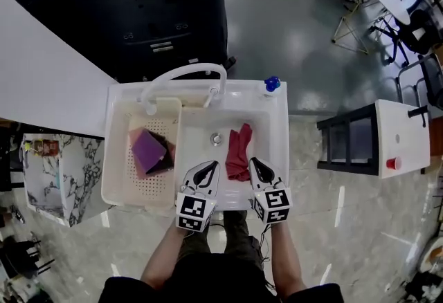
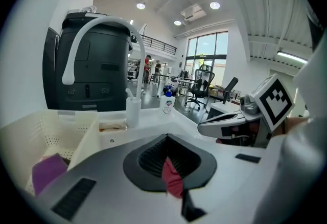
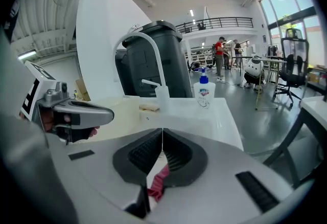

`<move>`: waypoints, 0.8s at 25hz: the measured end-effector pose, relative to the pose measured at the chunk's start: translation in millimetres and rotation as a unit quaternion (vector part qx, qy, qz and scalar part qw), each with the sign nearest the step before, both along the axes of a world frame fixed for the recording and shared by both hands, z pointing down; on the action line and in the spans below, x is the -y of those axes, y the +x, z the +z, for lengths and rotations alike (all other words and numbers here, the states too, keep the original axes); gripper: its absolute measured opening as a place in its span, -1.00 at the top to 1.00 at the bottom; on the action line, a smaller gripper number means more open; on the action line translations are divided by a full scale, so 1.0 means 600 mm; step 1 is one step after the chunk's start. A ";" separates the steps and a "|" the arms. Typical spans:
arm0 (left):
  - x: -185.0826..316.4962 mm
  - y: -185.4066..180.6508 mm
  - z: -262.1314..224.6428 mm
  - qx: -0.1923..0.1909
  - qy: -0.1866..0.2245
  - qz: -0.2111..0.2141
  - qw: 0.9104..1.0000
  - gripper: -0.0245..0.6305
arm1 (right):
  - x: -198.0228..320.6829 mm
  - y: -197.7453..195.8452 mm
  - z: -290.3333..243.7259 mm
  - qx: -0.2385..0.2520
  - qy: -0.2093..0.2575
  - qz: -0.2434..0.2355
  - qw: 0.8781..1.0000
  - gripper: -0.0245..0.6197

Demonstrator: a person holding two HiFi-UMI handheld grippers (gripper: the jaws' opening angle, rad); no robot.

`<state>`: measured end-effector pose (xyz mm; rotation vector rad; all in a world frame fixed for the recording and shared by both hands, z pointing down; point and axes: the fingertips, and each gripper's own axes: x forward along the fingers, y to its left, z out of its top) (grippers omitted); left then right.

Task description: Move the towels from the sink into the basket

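One red towel (image 1: 239,151) lies crumpled in the open right half of the sink (image 1: 279,122), while other towels sit in the basket (image 1: 116,163) filling the sink's left half. The left claw (image 1: 213,166) and right claw (image 1: 253,161) are both clenched on nothing, over the sink's near edge either side of that towel. In my judgement, one should open wide, settle over the bunched middle fold and close firmly before lifting.

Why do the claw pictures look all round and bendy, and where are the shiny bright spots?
Left gripper view: the wide lens bends the faucet into an arc, dark corners ring the picture, ceiling lamps glare white. Right gripper view: same bulge; the window is washed out. Head view: straighter lines, bright streaks on the shiny floor.
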<state>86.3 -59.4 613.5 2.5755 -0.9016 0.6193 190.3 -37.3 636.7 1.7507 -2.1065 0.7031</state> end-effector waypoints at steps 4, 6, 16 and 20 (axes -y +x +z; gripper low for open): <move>-0.004 -0.002 0.044 0.012 -0.021 -0.011 1.000 0.92 | -0.002 0.001 0.039 0.005 -0.017 -0.008 1.000 0.83; -0.007 -0.003 0.064 0.017 -0.032 -0.015 0.999 0.92 | -0.003 -0.001 0.056 0.008 -0.025 -0.012 1.000 0.83; -0.003 -0.009 0.138 0.031 -0.062 -0.031 0.997 0.92 | -0.007 -0.012 0.120 0.026 -0.050 -0.028 0.998 0.83; 0.001 -0.014 0.151 0.032 -0.067 -0.036 0.997 0.92 | -0.006 -0.016 0.134 0.029 -0.059 -0.030 0.997 0.83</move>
